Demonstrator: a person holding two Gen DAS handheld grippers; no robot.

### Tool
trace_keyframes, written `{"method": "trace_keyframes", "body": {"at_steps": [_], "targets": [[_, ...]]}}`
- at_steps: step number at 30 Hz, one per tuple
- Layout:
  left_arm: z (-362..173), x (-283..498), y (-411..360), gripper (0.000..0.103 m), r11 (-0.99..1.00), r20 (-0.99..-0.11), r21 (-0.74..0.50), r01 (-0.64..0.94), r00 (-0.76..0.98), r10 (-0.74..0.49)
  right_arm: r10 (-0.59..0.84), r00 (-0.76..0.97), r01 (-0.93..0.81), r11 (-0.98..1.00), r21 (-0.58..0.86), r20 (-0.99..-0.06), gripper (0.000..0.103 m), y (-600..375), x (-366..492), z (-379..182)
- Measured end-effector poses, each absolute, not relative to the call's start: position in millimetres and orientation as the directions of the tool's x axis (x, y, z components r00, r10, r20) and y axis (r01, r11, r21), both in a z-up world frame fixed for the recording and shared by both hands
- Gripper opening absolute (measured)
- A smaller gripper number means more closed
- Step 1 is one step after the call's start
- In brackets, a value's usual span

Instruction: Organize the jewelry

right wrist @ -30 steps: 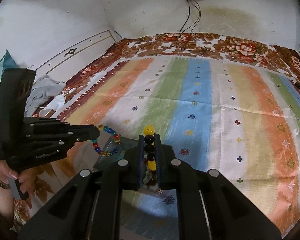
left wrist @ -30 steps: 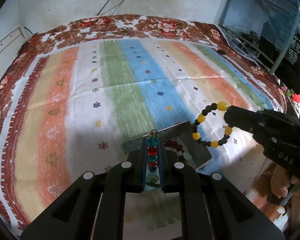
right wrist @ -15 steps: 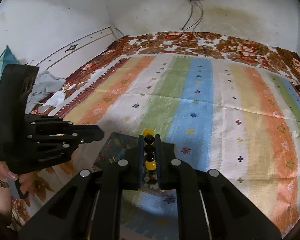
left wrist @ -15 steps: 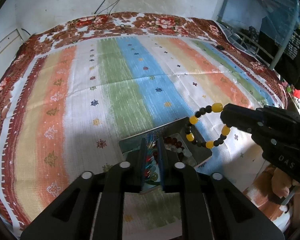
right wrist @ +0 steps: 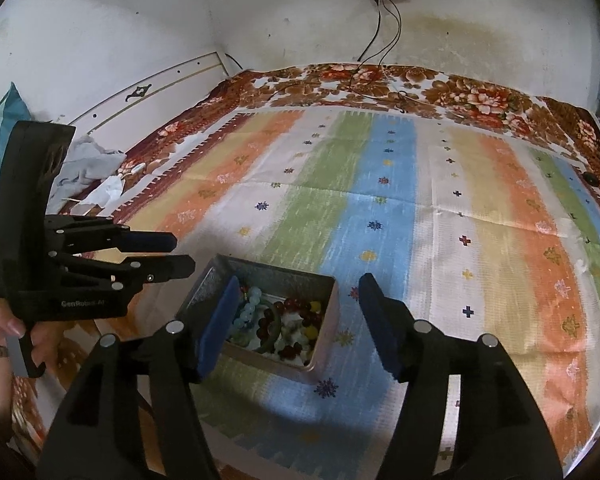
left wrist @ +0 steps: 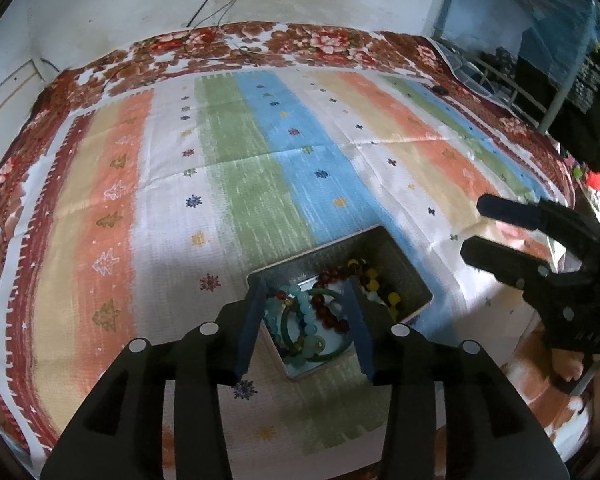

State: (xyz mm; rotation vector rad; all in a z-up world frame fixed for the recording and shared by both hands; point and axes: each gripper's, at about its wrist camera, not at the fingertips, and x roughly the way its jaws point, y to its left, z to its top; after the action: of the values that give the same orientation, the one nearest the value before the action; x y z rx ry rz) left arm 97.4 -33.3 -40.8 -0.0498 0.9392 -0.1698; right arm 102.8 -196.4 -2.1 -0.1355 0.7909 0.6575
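Both pairs of jaws are opening above a metal box (left wrist: 414, 280) of beaded jewelry, with nothing gripped between them. The left gripper (left wrist: 306, 292) hangs directly over the box, its blue-padded fingers (left wrist: 252, 320) framing the heap below without touching it. The right gripper (right wrist: 296, 292) stands spread wider, its left pad over the box's near corner and its right pad over the striped cloth (right wrist: 380, 208) beside the box.

Inside the box (right wrist: 324, 344) lies a tangle: a pale aqua bead bracelet (left wrist: 306, 312), a dark red bead bracelet (left wrist: 330, 312), a green bangle (left wrist: 328, 354) and a yellow-and-black bead bracelet (left wrist: 376, 284). Where one strand ends and another starts is hard to make out, and the left gripper's fingers hide the sides of the pile. In the right wrist view the beads blur into a mass of colour, the near wall cutting off the lowest pieces.

The box sits on the cloth near the bed's near edge, between the two tools. Both grippers tilt steeply downward. In the left wrist view the right gripper (left wrist: 474, 226) reaches in from the right edge, its body cut off by the frame, with part of the person's hand (left wrist: 566, 364) under it. In the right wrist view the left gripper (right wrist: 180, 254) points in level from the left, and the hand (right wrist: 4, 326) holding its handle is only partly visible.
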Motion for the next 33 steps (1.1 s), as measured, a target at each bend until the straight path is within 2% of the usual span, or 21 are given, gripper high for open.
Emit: {"method": "trace_keyframes", "body": {"at_steps": [11,21,33], "targets": [[-41.8,76.7,-40.3,0.07,0.985,-0.769,-0.079,0.153,0.619,-0.158,0.508,0.519,-0.599,0.79,0.131,-0.687,0.064,-202.0,90.4,-2.6],[-38.9,60.6,-33.7,0.082,0.99,-0.728,-0.079,0.117,0.672,-0.137,0.537,0.544,-0.613,0.779,0.131,-0.645,0.064,-205.8,73.9,4.2],[-35.1,45.2,-37.4,0.087,0.993,-0.674,-0.049,0.109,0.73,-0.113,0.55,0.588,-0.617,0.779,0.11,-0.594,0.064,-209.5,54.1,9.6]]}}
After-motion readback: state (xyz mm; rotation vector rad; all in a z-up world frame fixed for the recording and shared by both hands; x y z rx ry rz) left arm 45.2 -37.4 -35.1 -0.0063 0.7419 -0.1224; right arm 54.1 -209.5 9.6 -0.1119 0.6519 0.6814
